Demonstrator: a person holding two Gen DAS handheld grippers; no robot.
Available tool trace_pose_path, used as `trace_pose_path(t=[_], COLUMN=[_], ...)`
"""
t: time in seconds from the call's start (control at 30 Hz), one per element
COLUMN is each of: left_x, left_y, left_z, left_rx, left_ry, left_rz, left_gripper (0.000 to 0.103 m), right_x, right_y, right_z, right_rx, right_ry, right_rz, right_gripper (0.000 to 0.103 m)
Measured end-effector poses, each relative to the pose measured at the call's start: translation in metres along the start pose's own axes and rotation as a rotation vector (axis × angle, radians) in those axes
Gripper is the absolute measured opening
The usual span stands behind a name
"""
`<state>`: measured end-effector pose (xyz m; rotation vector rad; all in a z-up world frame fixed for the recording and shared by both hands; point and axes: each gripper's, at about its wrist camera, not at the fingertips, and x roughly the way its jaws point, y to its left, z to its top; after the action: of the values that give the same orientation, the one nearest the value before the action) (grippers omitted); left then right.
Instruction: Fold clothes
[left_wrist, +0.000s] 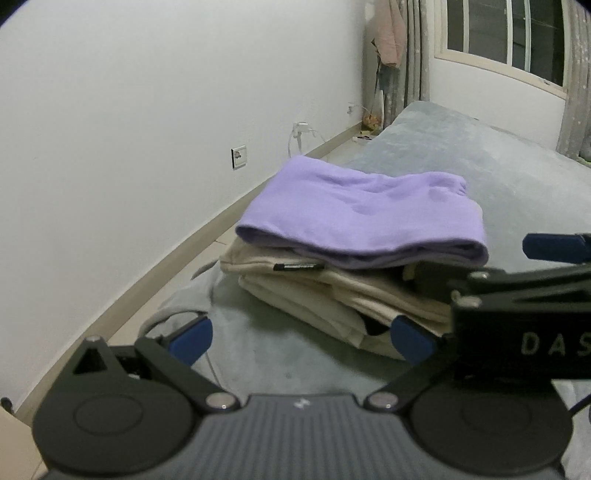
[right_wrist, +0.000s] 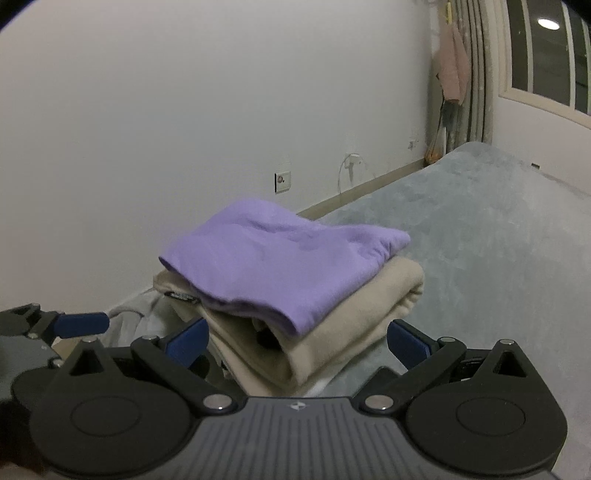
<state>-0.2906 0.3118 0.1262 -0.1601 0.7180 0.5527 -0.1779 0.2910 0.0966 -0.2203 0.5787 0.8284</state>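
A folded purple top (left_wrist: 354, 210) lies on a folded beige garment (left_wrist: 332, 295), stacked near the bed's (left_wrist: 498, 177) wall-side edge. Left claw (left_wrist: 301, 338) and right claw (right_wrist: 295, 341) both gape wide, empty, just short of the stack.

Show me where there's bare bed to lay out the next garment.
Free: the wide grey blanket right of the stack, running toward the curtains. Crowded: the bed's wall-side edge, taken by the purple garment on the folded beige garment, with crumpled grey cloth on its left.
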Motion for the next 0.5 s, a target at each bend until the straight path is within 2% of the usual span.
trace_pose_path(t=[0.27, 0.5], left_x=[-0.004, -0.007], left_y=[-0.006, -0.011], left_z=[0.002, 0.008], left_rx=[0.001, 0.006], left_ry=[-0.007, -0.020], left_rz=[-0.011, -0.018], left_gripper=[0.103, 0.103], right_x=[0.002, -0.006], right_y=[-0.001, -0.008], right_z=[0.002, 0.006], right_rx=[0.027, 0.040], right_ry=[0.010, -0.018], right_rz=[-0.012, -0.035], right_gripper=[0.103, 0.103])
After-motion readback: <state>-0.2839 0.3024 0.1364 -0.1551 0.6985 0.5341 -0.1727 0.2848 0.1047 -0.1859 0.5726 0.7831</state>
